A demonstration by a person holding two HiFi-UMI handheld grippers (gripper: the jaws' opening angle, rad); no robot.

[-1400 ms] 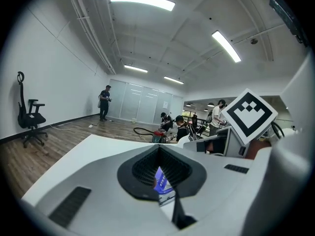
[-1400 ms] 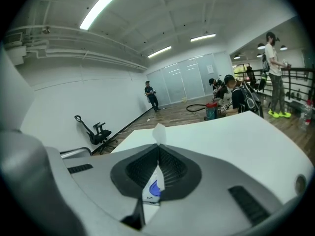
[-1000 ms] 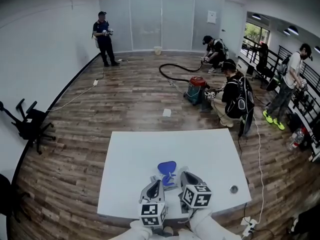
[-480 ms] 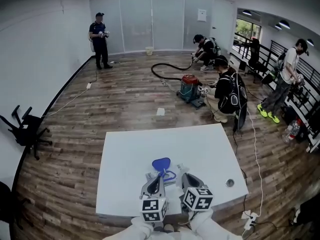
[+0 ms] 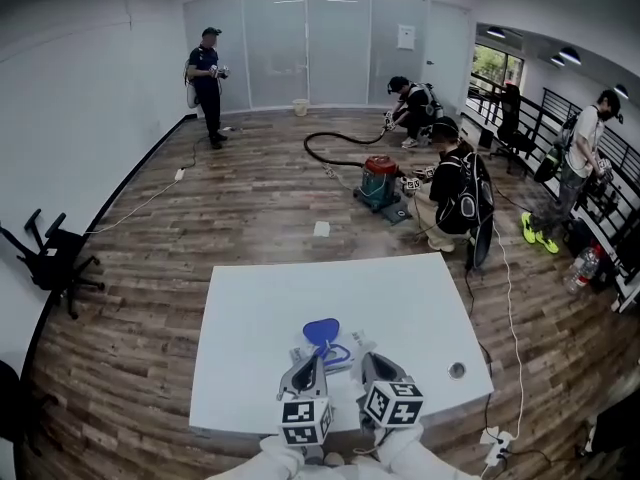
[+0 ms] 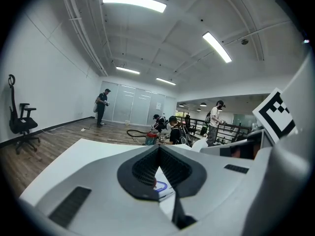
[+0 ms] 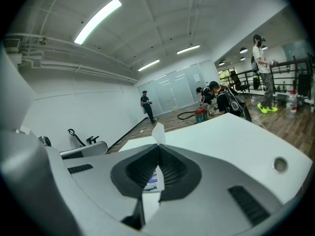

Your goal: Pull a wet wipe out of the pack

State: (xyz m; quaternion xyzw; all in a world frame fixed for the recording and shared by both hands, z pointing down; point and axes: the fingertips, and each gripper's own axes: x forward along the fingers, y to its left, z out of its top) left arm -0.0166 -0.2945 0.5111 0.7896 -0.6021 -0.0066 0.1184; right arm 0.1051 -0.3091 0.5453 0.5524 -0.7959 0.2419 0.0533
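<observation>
Pulling wet wipe [image 7: 158, 132] free: grip made, draw not yet done

Head view: pack [image 5: 322, 348], blue lid [image 5: 321, 330] flipped up, lies on white table [image 5: 250, 308], just ahead of both grippers.

Left gripper view: left gripper [image 6: 158, 150] tips together, nothing seen pinched, pack shows below them.

Right gripper view: right gripper [image 7: 158, 149] clamped on wet wipe, its corner poking above the tips, pack just beneath.

Next, likely: draw right gripper up and away; pack probably needs steadying.

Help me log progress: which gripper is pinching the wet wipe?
The right gripper: a white wipe sticks up between its shut jaws; the left gripper holds none.
</observation>
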